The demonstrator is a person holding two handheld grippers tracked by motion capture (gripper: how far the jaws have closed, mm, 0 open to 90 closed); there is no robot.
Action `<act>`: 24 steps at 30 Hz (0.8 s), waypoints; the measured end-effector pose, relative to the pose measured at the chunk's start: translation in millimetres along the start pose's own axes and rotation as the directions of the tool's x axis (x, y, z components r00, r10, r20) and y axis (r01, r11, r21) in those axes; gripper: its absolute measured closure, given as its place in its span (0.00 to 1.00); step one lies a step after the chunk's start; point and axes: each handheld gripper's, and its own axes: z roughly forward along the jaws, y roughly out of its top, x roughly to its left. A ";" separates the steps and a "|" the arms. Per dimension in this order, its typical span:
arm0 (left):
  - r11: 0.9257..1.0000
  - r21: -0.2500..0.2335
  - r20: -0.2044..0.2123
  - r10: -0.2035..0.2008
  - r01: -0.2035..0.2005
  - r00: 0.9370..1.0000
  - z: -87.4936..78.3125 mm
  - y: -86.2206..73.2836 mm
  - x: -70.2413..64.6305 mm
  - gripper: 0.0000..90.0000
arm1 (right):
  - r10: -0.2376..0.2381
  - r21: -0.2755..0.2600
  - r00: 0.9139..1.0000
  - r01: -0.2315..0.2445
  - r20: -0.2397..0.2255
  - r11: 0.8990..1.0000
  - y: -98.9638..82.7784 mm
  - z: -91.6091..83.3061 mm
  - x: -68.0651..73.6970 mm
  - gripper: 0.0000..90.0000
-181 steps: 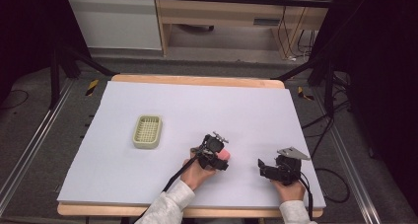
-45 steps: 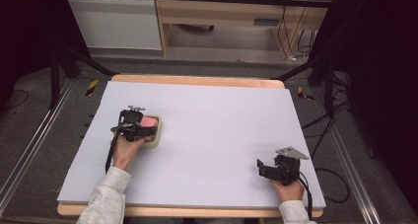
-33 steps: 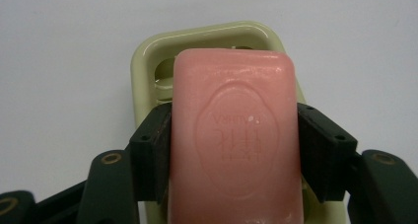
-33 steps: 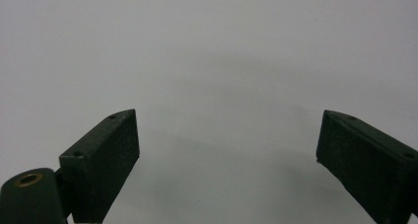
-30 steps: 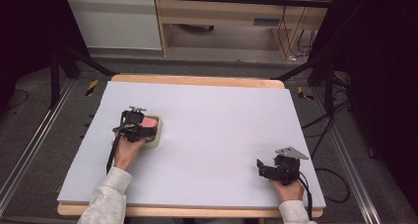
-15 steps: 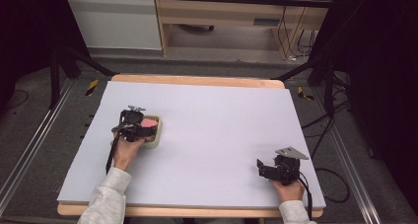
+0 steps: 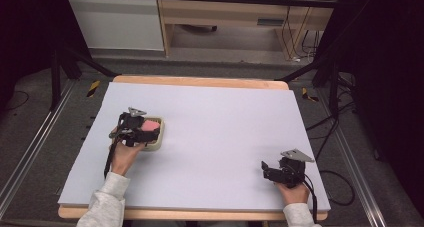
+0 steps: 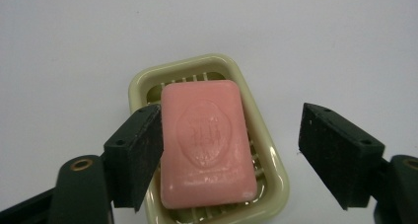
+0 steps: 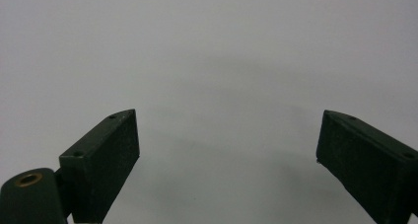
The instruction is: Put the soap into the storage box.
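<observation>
Lying flat in the dish [image 8: 276, 182], the soap [image 8: 206, 142] sits at about nine o'clock on the table [image 7: 225, 117], and the left gripper [image 8: 231, 155] hangs over it with jaws apart, one pad touching or just beside a long edge, the other well clear. It is a pink, round-cornered bar with an oval crest pressed into its top; the dish is pale green and slatted. I judge the bar stiff, fairly light and likely slick, so a hold across the two long sides at mid-length looks safest. Over bare table at about five o'clock, the right gripper [image 9: 226, 160] is spread wide, empty.
</observation>
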 end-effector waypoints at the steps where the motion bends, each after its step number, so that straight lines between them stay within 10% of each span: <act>1: 1.000 0.000 0.000 0.000 0.000 1.000 0.0 0.0 0.0 0.26 | 0.000 0.000 1.000 0.000 0.000 1.000 0.0 0.0 0.0 0.11; 24: 0.996 -0.081 0.033 0.052 -0.049 0.998 -40.1 -66.5 -1.6 0.15 | 0.016 0.000 1.000 -0.016 0.007 1.000 -2.2 -3.3 -3.5 0.11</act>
